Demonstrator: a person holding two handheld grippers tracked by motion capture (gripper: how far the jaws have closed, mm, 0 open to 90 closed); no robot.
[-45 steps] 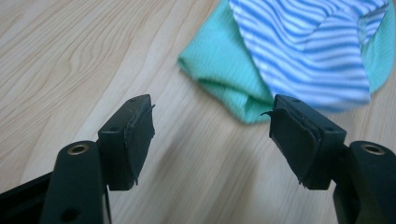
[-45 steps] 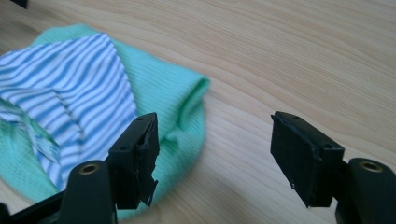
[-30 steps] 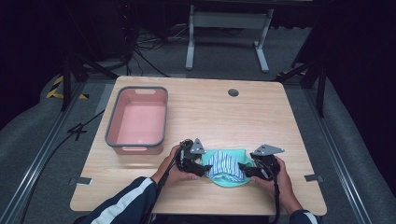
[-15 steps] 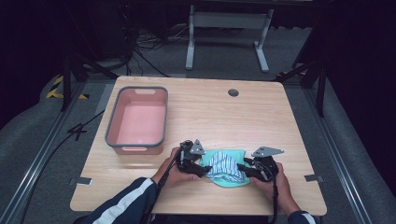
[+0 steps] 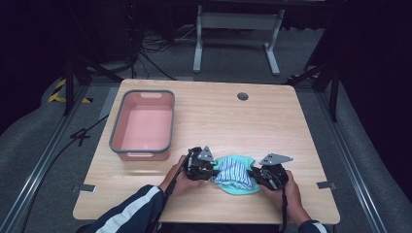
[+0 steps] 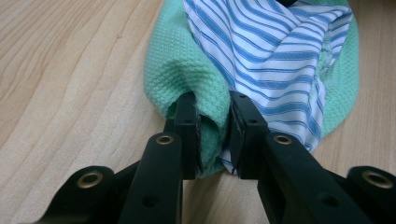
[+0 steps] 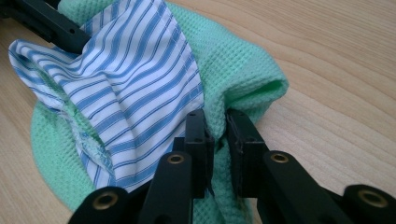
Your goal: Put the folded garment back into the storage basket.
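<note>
A green waffle-weave cloth point(image 5: 240, 187) lies near the table's front edge with a blue-and-white striped cloth point(image 5: 232, 173) bunched on top of it. My left gripper point(image 5: 210, 173) is shut on a fold of the green cloth point(image 6: 212, 135) at its left end, with the striped cloth point(image 6: 280, 60) against one jaw. My right gripper point(image 5: 253, 175) is shut on a pinched ridge of the green cloth point(image 7: 219, 123) at its right end, next to the striped cloth point(image 7: 126, 84). A hand holds each gripper from below.
A pink tub with a grey rim point(image 5: 142, 121) stands on the wooden table point(image 5: 233, 121) to the left of the cloths. A round cable hole point(image 5: 242, 96) sits near the far edge. Metal rails run along both sides of the table.
The two grippers have drawn a little closer together with the cloths between them, and the bundle has bunched up slightly. The tub has not moved.
</note>
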